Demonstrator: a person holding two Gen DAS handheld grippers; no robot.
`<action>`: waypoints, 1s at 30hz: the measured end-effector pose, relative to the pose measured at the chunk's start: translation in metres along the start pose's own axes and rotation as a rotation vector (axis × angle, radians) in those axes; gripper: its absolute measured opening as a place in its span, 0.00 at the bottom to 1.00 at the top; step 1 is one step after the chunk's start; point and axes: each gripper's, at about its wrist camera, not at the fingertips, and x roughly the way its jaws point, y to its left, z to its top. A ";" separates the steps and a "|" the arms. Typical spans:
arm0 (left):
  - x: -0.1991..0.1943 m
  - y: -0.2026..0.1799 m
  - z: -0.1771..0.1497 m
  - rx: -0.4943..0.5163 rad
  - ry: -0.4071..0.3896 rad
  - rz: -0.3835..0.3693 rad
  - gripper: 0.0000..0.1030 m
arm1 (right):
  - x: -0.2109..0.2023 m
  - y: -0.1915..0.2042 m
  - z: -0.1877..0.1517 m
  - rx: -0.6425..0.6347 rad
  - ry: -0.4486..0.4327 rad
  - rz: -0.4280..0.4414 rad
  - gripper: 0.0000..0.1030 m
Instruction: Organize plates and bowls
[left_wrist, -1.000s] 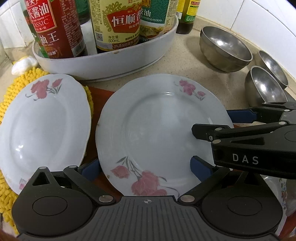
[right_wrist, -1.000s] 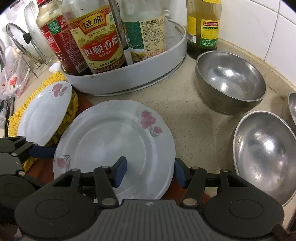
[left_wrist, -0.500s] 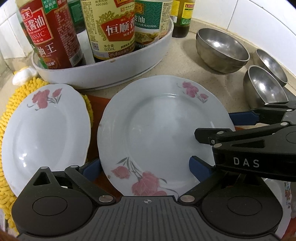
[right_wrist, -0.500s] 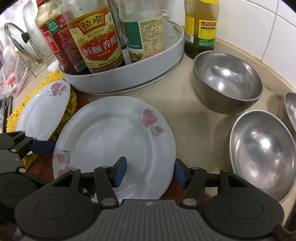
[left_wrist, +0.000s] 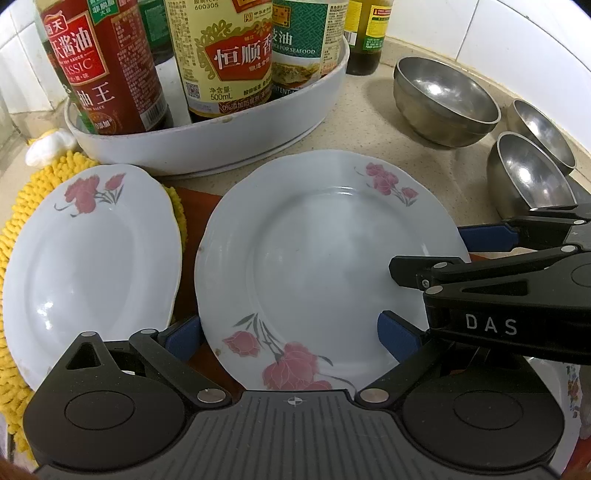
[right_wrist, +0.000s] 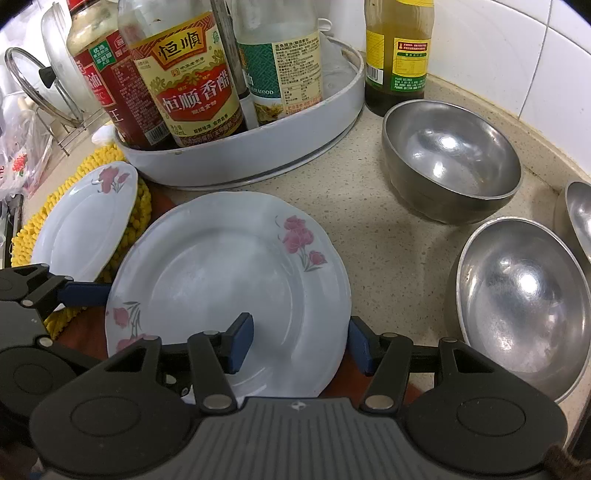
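Observation:
A round white plate with pink flowers lies on the counter; it also shows in the right wrist view. My left gripper is open, its blue pads either side of the plate's near rim. My right gripper is open, one pad over the plate, the other outside its right rim. A second flowered plate rests on a yellow mat at left. Three steel bowls stand at right.
A white round tray holding several sauce bottles stands behind the plates. A dark oil bottle stands by the tiled wall. A red-brown board lies under the plates. Pot lids on a rack are at far left.
Both grippers have drawn slightly nearer the round plate, and it sits a little lower in both views. Jaw openings look unchanged.

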 end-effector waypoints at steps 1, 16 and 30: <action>0.000 0.000 0.000 0.000 0.000 0.000 0.97 | 0.000 0.000 0.000 0.000 0.000 0.000 0.50; -0.003 0.002 -0.001 -0.009 -0.008 0.012 0.96 | -0.005 0.000 -0.001 0.011 -0.014 0.022 0.50; -0.001 0.006 -0.001 0.007 -0.018 -0.008 0.98 | 0.006 -0.003 0.000 0.003 -0.014 0.022 0.50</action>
